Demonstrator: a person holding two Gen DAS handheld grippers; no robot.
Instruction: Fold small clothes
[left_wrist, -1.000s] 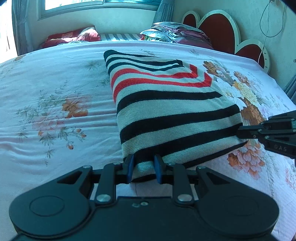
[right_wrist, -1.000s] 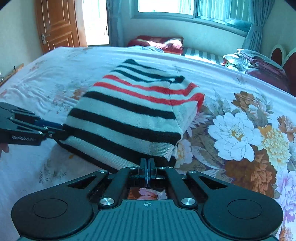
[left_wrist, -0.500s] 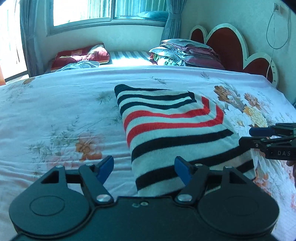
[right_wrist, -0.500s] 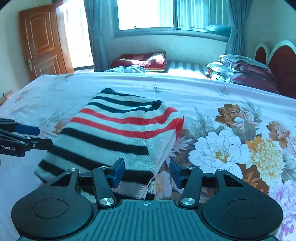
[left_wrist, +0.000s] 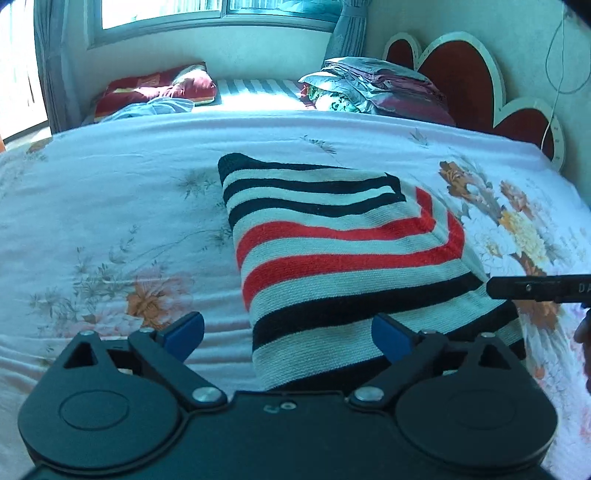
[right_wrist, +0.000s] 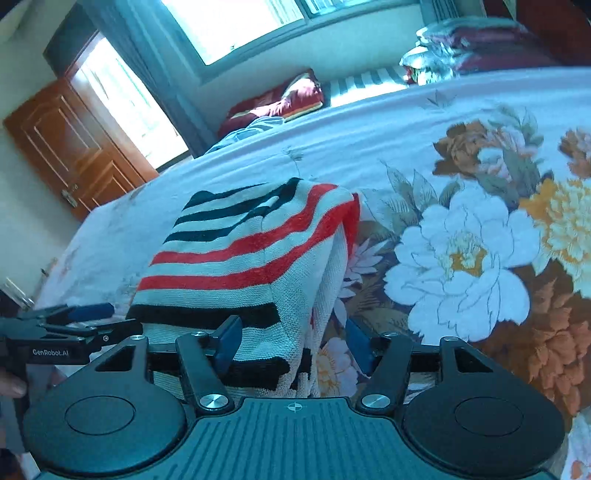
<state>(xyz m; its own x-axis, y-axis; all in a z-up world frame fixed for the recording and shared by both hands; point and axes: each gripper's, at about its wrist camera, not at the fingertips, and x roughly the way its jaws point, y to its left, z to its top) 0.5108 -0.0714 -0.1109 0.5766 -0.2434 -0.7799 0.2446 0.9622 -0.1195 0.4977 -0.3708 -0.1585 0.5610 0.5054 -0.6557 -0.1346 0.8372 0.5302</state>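
Both grippers (left_wrist: 286, 338) (right_wrist: 291, 341) off the sweater (left_wrist: 343, 266) (apparently wider).

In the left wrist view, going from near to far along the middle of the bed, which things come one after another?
left gripper → striped sweater → bare floral bedsheet → striped cushion → window
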